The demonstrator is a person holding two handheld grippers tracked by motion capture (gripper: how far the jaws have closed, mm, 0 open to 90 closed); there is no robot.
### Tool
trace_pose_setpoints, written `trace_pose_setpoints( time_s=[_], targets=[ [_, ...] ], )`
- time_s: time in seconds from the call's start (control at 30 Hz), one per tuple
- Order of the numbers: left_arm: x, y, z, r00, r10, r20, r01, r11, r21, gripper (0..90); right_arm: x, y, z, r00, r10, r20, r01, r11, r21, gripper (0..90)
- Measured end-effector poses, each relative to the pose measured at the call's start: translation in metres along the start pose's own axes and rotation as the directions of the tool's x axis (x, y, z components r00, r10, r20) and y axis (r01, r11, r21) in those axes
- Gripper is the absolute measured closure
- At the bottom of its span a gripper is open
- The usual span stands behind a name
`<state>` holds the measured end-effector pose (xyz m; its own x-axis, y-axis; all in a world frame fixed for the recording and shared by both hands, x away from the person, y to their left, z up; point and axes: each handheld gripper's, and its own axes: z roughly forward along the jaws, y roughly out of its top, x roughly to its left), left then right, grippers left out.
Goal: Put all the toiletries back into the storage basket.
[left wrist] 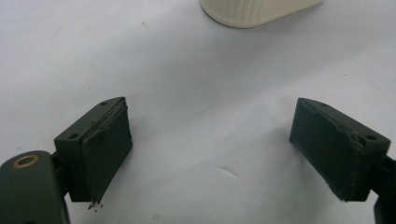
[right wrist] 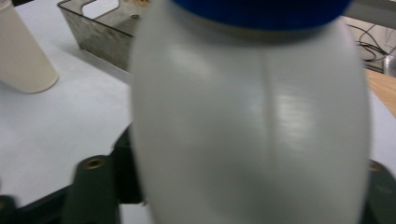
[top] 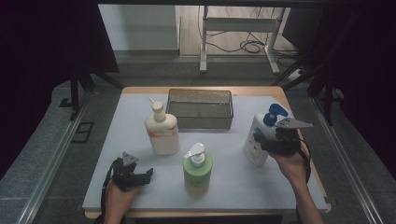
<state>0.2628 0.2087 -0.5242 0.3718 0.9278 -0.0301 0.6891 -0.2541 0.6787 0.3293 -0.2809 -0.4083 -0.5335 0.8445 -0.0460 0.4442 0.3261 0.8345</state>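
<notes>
The right gripper (top: 273, 140) is clamped on the white bottle with the blue pump (top: 258, 138), which leans tilted near the table's (top: 130, 182) right edge. The left gripper (top: 140, 177) rests near the front left corner, jaws wide apart with nothing between them.

A lab or test room: a bench (top: 289, 186) covered in white sheet stands inside a frame hung with dark curtains (top: 42, 56), with loose cables (top: 247, 45) on the floor beside a desk frame (top: 238, 28).
</notes>
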Motion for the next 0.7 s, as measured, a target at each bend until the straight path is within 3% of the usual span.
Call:
trace_pose_setpoints(
  time_s=[0.7],
  targets=[
    [0.0, 0.0, 0.0001, 1.0, 0.0, 0.0, 0.0, 1.0, -0.001, 12.0, -0.0007, 0.0013, -0.0049, 0.9997, 0.006, -0.023, -0.006, 1.0, 0.015, 37.5]
  ],
)
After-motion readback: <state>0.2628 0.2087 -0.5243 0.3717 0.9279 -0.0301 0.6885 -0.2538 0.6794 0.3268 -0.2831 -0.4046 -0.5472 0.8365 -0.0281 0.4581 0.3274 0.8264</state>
